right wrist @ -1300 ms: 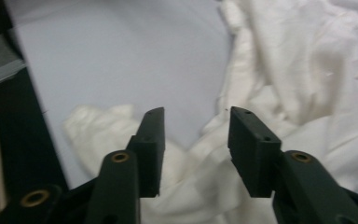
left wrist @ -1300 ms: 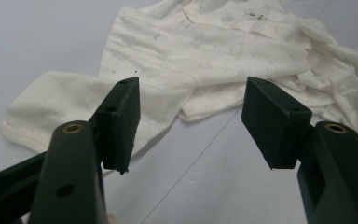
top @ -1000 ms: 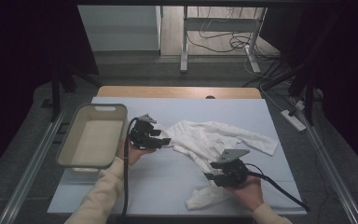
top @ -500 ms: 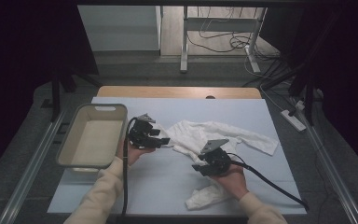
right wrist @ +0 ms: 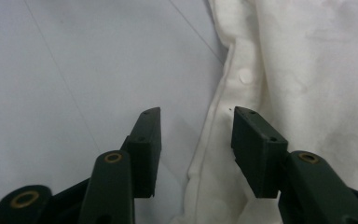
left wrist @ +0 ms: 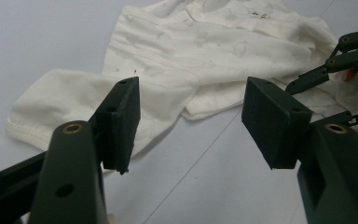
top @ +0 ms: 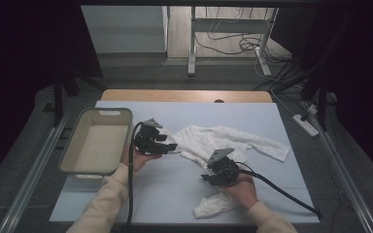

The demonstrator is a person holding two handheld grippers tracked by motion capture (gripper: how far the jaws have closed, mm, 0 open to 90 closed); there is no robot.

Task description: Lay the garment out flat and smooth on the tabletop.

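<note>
Right gripper (top: 208, 171) is sitting low over the buttoned edge of the white shirt (top: 223, 141); its jaws have just been closing a little, yet in the right gripper view (right wrist: 193, 140) I am seeing them apart, the shirt's edge with a button lying in the gap between them and neither pad pressing on it. I am watching the shirt lying spread and rumpled near the middle of the pale blue table cover (top: 175, 194), one sleeve reaching toward the table's right side and another part trailing toward the near edge beside my right hand (top: 243, 189). I am holding the left gripper (top: 172, 145) just at the shirt's left edge, jaws standing wide with nothing between them; in the left gripper view (left wrist: 191, 116) I am looking along them at a sleeve cuff and the shirt body (left wrist: 223, 46), with the right gripper's linkage (left wrist: 340, 56) showing at the far right. Nothing is lying between either gripper and the cloth. I am seeing a beige plastic tub (top: 75, 145) standing on the table's left edge, just beside my left hand (top: 138, 158), hollow and open on top. Black cables are trailing from both grippers toward the near edge. Beyond the table I am making out a strip of wooden tabletop (top: 184, 95), a white desk frame (top: 194, 43) and a power strip (top: 307, 125) on the dark floor.
</note>
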